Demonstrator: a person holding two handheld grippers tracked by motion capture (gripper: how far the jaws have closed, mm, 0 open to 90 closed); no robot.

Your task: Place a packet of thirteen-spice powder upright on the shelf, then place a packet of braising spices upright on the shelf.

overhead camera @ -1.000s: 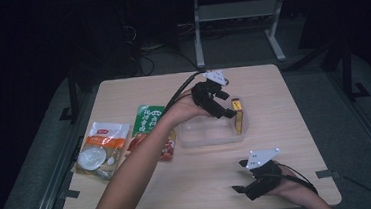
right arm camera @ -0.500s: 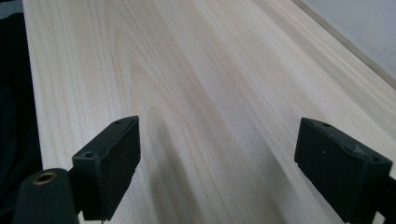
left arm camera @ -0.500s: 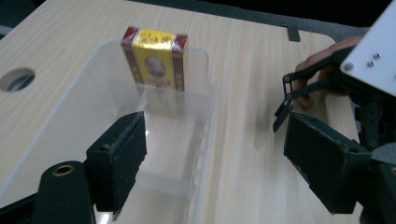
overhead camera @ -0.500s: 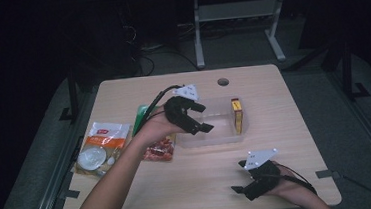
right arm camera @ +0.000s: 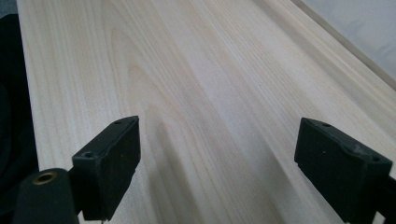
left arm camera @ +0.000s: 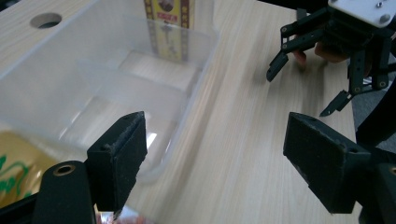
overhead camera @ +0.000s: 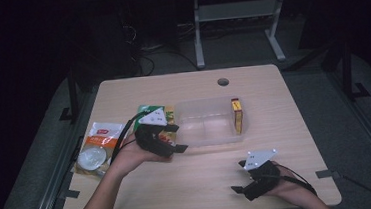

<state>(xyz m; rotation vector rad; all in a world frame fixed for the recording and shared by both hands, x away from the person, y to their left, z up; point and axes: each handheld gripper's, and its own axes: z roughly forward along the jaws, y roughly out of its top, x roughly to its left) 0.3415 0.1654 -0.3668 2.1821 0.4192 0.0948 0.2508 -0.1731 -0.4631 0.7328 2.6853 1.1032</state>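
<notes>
Since the earlier frame the left gripper has moved from above the yellow box at the right end of the clear plastic tray, leftward across the high view, and now sits at the tray's left end, over the snack packets, jaws released and holding nothing. In the left gripper view the tray fills the upper left, with the box standing on its narrow side against the far wall at top centre. The right gripper rests at lower right of the wooden table, jaws spread wide over bare wood.
</notes>
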